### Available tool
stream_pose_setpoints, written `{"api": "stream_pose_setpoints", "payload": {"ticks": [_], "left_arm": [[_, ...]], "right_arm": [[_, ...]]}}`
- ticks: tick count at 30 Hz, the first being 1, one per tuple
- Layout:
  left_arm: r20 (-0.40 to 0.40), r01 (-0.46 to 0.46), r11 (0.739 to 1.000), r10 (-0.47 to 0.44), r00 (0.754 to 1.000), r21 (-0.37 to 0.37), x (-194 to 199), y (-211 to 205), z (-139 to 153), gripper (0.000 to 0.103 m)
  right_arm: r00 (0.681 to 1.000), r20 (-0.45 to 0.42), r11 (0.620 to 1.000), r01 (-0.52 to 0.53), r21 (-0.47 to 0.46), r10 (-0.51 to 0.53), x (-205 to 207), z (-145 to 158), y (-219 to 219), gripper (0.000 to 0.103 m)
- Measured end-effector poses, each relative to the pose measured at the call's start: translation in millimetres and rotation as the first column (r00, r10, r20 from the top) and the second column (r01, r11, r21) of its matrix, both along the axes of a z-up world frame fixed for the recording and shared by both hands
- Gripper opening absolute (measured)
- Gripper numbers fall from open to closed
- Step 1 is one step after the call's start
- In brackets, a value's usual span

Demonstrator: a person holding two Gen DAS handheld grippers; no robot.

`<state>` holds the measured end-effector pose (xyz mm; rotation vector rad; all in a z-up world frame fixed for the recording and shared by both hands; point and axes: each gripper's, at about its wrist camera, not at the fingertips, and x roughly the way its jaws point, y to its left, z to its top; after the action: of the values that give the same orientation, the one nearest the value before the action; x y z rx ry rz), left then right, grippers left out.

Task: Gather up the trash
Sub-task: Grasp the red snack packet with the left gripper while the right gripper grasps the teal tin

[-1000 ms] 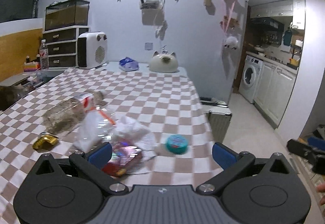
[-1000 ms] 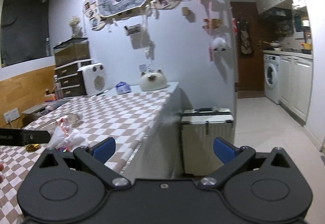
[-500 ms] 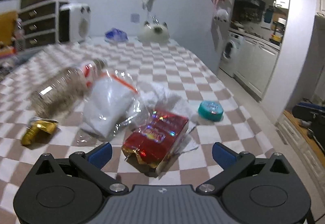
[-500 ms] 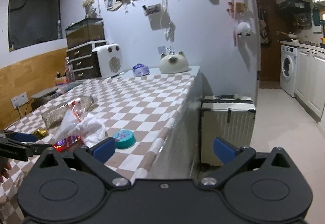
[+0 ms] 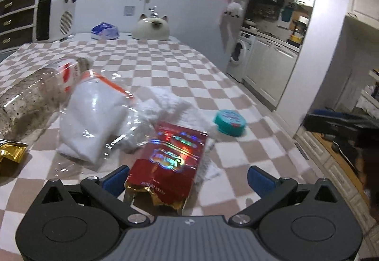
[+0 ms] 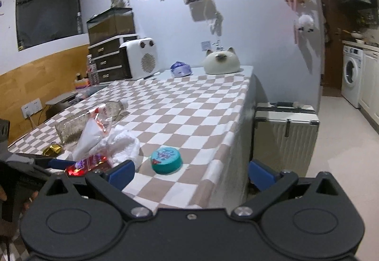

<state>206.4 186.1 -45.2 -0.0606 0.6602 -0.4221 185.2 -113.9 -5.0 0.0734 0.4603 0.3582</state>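
Left wrist view: left gripper point(image 5: 187, 178) gaped around a glossy red foil packet point(image 5: 169, 161); right gripper point(image 6: 190, 171) gaped, empty, crumpled tissue point(image 6: 123, 145) at ten o'clock.

Right tool point(image 6: 191, 172) jaws wide apart; teal lid point(image 6: 167, 159) on checkered tablecloth point(image 6: 189, 104) beside red wrapper point(image 6: 87, 164)

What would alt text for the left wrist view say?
Open left hand-held gripper straddles a red snack bag on a checkered table. Behind lie a clear bag, tissue, bottle and teal lid.
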Motion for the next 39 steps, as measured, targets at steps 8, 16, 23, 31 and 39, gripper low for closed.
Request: {"api": "stream_pose_setpoints", "payload": {"ticks": [8, 16, 23, 31, 39], "left_arm": [[-0.034, 0.008, 0.999, -0.007, 0.999, 0.035, -20, -21, 4, 0.091], [0.022, -0.142, 0.980, 0.140, 0.990, 0.136, -16, -30, 9, 0.083], [0.017, -0.183, 0.976, 0.182, 0.983, 0.122, -1, -39, 9, 0.077], [-0.007, -0.248, 0.960, 0.251, 0.968, 0.129, 1, -38, 3, 0.065], [0.002, -0.260, 0.958, 0.262, 0.965, 0.122, -8, -45, 3, 0.053]], "right_arm": [[0.999, 0.010, 0.997, -0.051, -0.057, 0.051, 25, -8, 28, 0.103], [0.997, -0.026, 0.993, -0.074, -0.089, 0.072, 59, -18, 52, 0.075], [0.993, -0.060, 0.986, -0.113, -0.123, 0.107, 74, -33, 72, 0.048], [0.990, -0.072, 0.984, -0.128, -0.124, 0.120, 71, -39, 70, 0.047], [0.989, -0.078, 0.984, -0.137, -0.114, 0.129, 50, -38, 61, 0.047]]}}
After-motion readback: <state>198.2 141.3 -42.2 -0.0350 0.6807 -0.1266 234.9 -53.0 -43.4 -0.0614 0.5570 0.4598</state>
